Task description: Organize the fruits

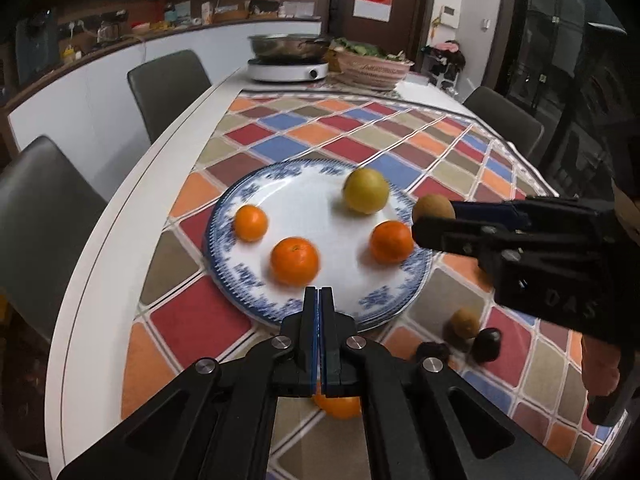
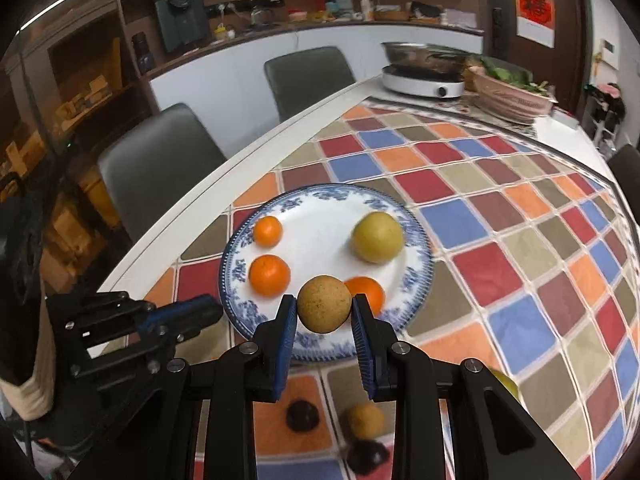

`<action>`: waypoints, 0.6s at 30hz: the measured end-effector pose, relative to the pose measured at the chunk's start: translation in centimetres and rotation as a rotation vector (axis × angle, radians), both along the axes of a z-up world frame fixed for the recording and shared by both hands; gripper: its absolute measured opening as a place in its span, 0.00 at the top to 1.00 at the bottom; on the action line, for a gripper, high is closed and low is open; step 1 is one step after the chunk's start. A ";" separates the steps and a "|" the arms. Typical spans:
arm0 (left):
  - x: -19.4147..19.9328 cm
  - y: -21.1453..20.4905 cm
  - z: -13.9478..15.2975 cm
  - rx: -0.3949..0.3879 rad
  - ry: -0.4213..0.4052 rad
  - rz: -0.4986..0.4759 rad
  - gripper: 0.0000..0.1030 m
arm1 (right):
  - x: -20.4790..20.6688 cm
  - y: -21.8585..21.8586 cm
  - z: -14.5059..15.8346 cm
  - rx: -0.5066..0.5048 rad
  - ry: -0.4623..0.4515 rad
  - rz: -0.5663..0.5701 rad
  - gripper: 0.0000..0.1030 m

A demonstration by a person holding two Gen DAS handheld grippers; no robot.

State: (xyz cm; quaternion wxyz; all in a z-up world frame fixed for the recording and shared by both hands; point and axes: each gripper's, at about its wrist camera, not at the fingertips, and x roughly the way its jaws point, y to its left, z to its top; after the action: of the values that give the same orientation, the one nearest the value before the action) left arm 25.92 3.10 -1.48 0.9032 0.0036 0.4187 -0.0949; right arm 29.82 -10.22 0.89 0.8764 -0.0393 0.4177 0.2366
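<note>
A blue-and-white plate (image 1: 320, 184) (image 2: 320, 204) sits on the checked tablecloth and holds three oranges (image 1: 295, 261) (image 2: 269, 275) and a yellow-green fruit (image 1: 366, 191) (image 2: 377, 237). My right gripper (image 2: 324, 310) (image 1: 426, 220) is shut on a brown kiwi (image 2: 324, 309) (image 1: 433, 206) and holds it over the plate's near right rim. My left gripper (image 1: 319, 294) (image 2: 208, 310) is shut and empty over the plate's near edge. On the cloth near me lie another kiwi (image 1: 465, 323) (image 2: 366, 420), two dark fruits (image 1: 486, 345) (image 2: 303, 415) and an orange (image 1: 338, 405) under my left gripper.
At the far end of the table stand an induction cooker with a steel pot (image 1: 287, 65) (image 2: 424, 76) and a basket of greens (image 1: 372, 65) (image 2: 508, 96). Grey chairs (image 1: 168, 88) (image 2: 160, 168) line the left side. A yellow-green fruit (image 2: 506, 384) lies by my right gripper.
</note>
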 end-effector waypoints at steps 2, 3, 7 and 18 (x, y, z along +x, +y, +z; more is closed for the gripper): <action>0.2 0.7 -0.4 -0.005 0.020 0.014 0.97 | 0.8 0.8 -0.5 -0.019 0.006 0.003 0.72; 0.2 1.1 -0.5 -0.006 0.025 0.023 0.96 | 1.2 1.2 -0.8 -0.028 0.008 0.001 0.72; -0.1 2.0 -0.9 0.005 0.035 0.035 0.84 | 2.1 1.9 -1.2 -0.046 0.002 -0.024 0.58; -2.8 2.5 0.1 0.049 -0.001 0.038 0.63 | -0.9 1.6 0.0 -0.068 -0.054 -0.055 0.45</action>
State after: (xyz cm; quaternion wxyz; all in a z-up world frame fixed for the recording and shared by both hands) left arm 23.16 5.57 -1.38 0.9047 0.0177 0.4204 -0.0673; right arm 28.91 -8.60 0.85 0.8916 -0.0641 0.4026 0.1970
